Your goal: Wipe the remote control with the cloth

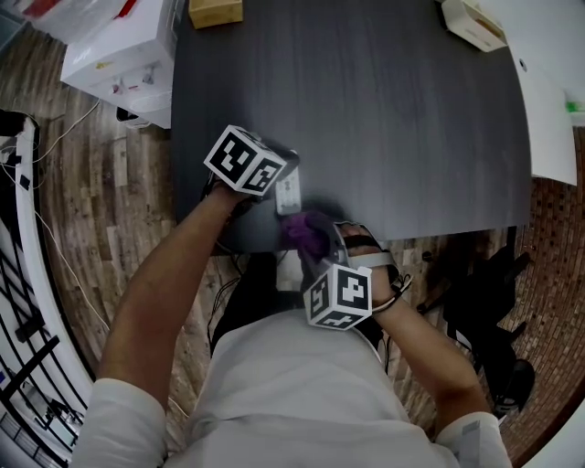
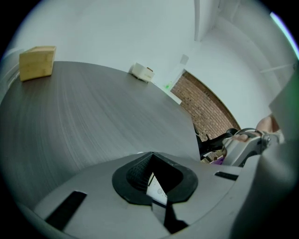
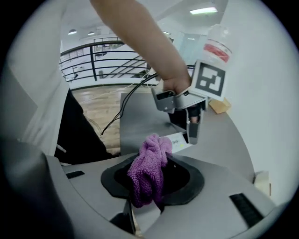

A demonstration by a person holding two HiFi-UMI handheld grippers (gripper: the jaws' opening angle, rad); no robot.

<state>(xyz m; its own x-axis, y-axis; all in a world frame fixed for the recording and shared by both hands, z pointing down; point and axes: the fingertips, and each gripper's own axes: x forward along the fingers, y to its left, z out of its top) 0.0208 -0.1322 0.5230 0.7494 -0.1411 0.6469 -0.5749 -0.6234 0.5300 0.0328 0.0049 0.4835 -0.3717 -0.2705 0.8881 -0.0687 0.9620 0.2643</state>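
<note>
My left gripper is shut on a white remote control and holds it just above the near edge of the dark table. In the left gripper view a strip of the remote shows between the closed jaws of the left gripper. My right gripper is shut on a bunched purple cloth, right next to the remote's near end. In the right gripper view the cloth bulges out of the right gripper, and its top lies against the remote.
A wooden block and a cream box sit at the table's far edge. White cartons and cables lie on the wood floor to the left. A black chair base stands at the right, and my own body is close behind the table's near edge.
</note>
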